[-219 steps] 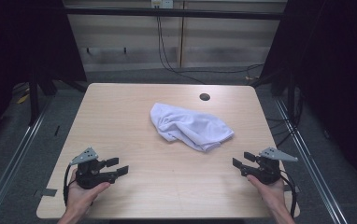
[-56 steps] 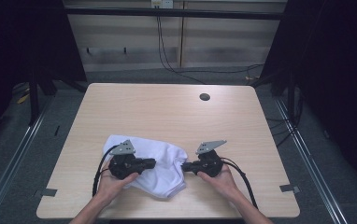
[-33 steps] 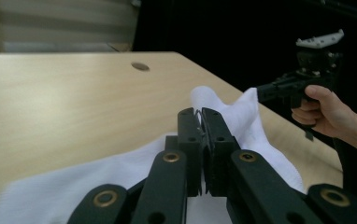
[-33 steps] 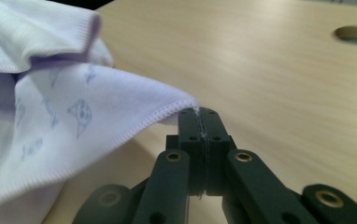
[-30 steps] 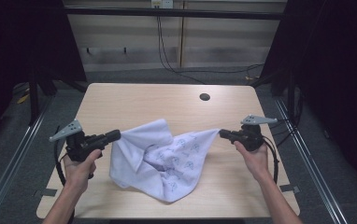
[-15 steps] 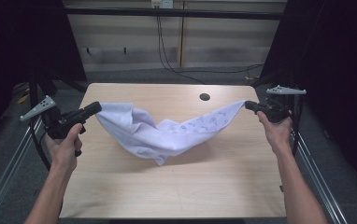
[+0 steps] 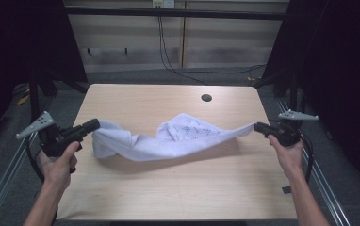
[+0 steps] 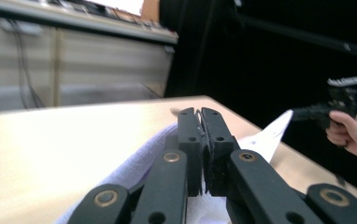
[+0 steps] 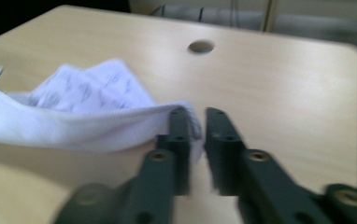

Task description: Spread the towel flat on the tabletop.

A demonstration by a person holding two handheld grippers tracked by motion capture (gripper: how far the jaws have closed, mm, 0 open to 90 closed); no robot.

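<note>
- My left claw (image 7: 94,125) clamps one end of the cloth (image 7: 178,140).
- My right claw (image 7: 257,127) has just been opening, cloth edge between its parted jaws.
- The cloth sags over the table (image 7: 168,188).

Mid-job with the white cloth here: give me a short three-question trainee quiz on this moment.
1. True or false: the left gripper is shut on the white cloth.
2. How do the right gripper's jaws stand? A pressed together; B parted, cloth edge against one jaw; C parted, nothing near.
3. Fill in: the round hole in the table lies on the ____ side of the cloth from the person.

Key: 1 true. 2 B; they have just been opening. 3 far.
</note>
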